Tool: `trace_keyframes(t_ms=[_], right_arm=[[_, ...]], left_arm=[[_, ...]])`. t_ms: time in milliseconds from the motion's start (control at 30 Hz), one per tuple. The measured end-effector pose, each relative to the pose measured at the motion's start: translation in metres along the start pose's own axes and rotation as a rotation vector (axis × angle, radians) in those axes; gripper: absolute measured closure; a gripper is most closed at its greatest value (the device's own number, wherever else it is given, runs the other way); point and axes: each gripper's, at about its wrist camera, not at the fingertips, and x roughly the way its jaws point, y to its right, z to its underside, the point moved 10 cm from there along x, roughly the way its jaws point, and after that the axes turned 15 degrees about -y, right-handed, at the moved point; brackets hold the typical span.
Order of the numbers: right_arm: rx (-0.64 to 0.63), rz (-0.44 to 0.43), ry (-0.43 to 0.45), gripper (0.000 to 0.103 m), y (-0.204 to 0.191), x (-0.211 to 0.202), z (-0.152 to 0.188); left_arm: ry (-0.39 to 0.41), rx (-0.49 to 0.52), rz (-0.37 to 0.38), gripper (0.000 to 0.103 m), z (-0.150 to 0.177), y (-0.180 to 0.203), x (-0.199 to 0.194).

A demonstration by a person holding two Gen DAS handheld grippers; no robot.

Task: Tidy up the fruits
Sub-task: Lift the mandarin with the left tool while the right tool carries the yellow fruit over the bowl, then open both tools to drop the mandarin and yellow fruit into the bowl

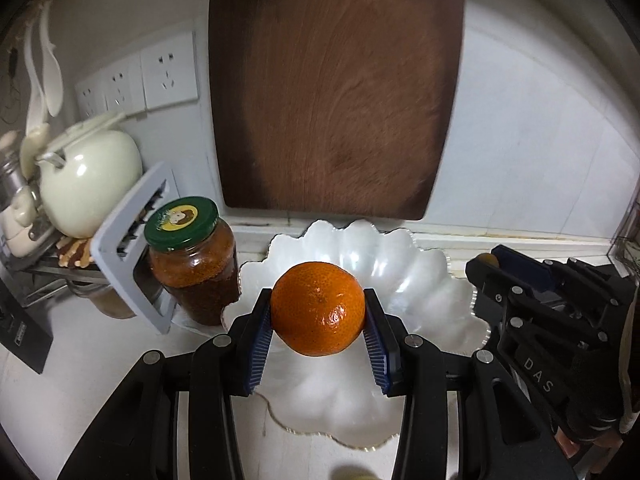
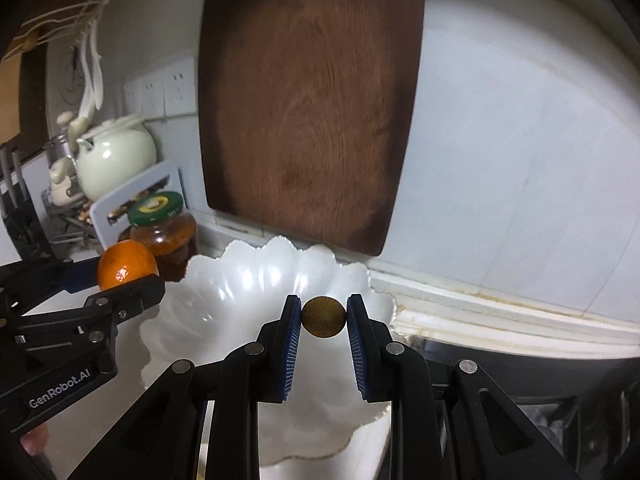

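- The left tool [image 1: 318,312] grips an orange [image 1: 318,308] between its blue pads, held above the white scalloped dish [image 1: 420,280].
- Only the right wrist view shows what the right tool [image 2: 323,317] clamps: a small brownish fruit [image 2: 323,317], also over the dish.
- From the left view that fruit is barely a sliver at the right tool's tip.
- A green-lidded jar [image 1: 192,264] stands left of the left tool on the desk [image 1: 80,380].

Left gripper [image 1: 318,312] has an orange [image 1: 318,309] pinched between its blue pads, hanging over the white scalloped bowl [image 1: 420,280]. Green-lidded jar [image 1: 192,264] sits at 9 o'clock, right gripper [image 1: 486,266] at 3 o'clock, brown cutting board [image 1: 332,88] leaning at 12.
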Motion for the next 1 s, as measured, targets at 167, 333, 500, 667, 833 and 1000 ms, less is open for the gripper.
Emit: trace_keyframes(t_ms=[167,333,500,667,833,1000], right_arm=[[0.003,-0.026,-0.091,0.078,0.003,0.036,-0.005],[-0.013,-0.022,-0.176,0.078,0.005,0.068,-0.008],[-0.014,-0.045,-0.261,0.078,0.006,0.096,-0.012],[-0.007,-0.049,-0.342,0.078,0.010,0.120,-0.007],[0.010,-0.061,-0.395,0.078,0.012,0.134,0.000],[0.027,-0.076,-0.437,0.078,0.015,0.144,0.009]], left_arm=[[-0.051,0.008,-0.008,0.061,-0.013,-0.002,0.030],[-0.120,0.017,-0.027,0.061,-0.021,-0.002,0.063],[-0.199,0.018,-0.026,0.061,-0.025,0.000,0.096],[-0.272,0.006,-0.019,0.061,-0.022,-0.001,0.123],[-0.345,0.004,-0.019,0.060,-0.014,0.001,0.143],[-0.396,-0.004,-0.045,0.060,-0.005,0.002,0.156]])
